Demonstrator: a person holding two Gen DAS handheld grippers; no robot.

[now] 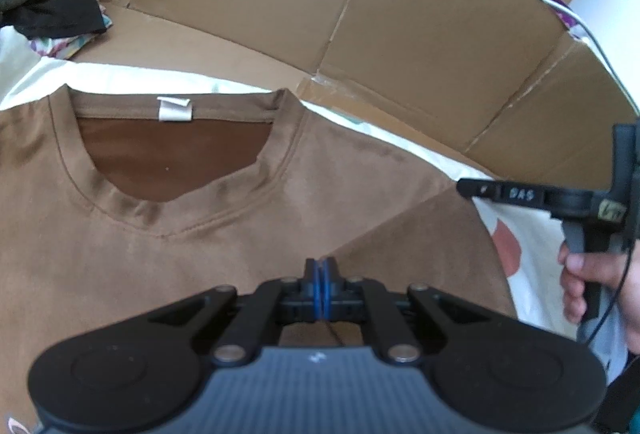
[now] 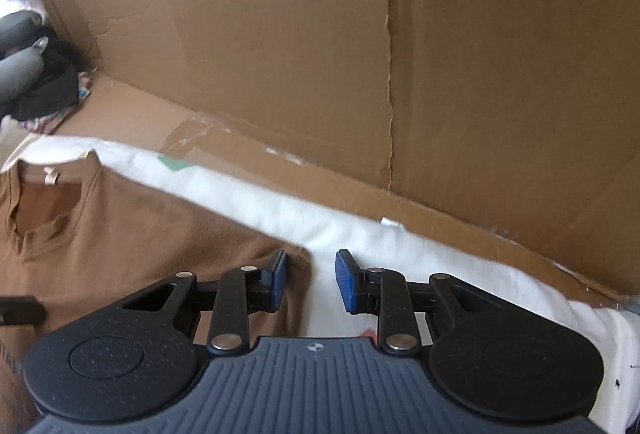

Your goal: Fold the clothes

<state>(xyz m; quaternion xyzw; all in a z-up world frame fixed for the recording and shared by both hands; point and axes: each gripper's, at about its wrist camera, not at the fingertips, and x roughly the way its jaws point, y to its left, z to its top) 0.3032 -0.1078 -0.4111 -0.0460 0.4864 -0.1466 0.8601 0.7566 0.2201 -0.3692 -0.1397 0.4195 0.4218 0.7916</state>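
A brown T-shirt [image 1: 192, 258] lies flat, neck opening and white label away from me, on a white sheet [image 1: 536, 234]. Its right sleeve is folded in as a darker triangle [image 1: 432, 246]. My left gripper [image 1: 322, 268] is shut, blue pads together, tips down on the shirt at the inner corner of that fold; no cloth shows between them. In the right wrist view the right gripper [image 2: 311, 268] stands open over the shirt's [image 2: 140, 234] right edge, left pad above brown cloth, right pad above the sheet [image 2: 400, 246], with nothing between the pads. A hand [image 1: 592, 286] holds that gripper.
Flattened cardboard [image 1: 360, 33] rises like a wall behind the sheet, also filling the right wrist view as cardboard [image 2: 400, 73]. A heap of dark and patterned clothes [image 1: 60, 9] lies at the far left. The left gripper's edge [image 2: 20, 310] shows at the left of the right wrist view.
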